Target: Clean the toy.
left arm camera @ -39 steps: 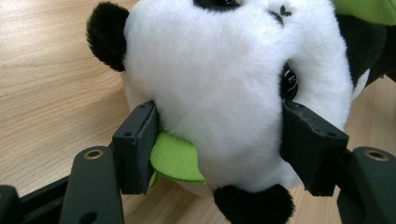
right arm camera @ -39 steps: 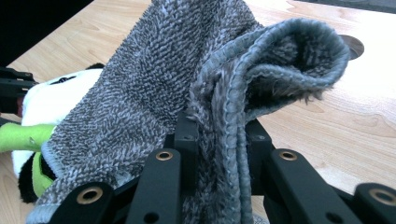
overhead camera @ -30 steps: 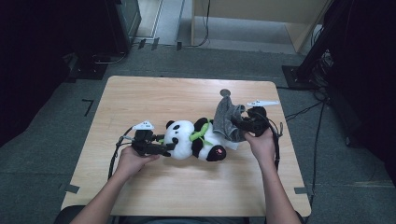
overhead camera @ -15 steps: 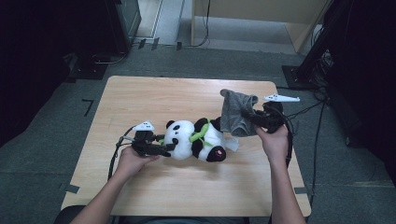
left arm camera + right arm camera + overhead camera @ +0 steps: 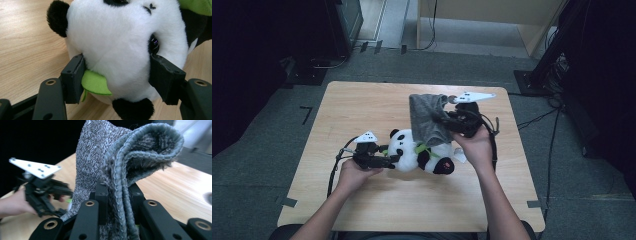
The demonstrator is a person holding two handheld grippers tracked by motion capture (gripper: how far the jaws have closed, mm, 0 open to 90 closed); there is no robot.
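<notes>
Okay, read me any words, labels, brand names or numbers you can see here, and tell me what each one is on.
There is no readable text in any view.
Toy panda: plush with a green felt piece, no tag or lettering showing.
Grey knitted garment: no label visible.
Left gripper and right gripper: bare black jaws with screw holes, no markings.
Table: plain wood, no print.

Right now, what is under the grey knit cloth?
The grey knit cloth, clamped in the right tool, hangs over the panda plush. Its head, green leaf and a black foot show; part of its body is covered.
</notes>
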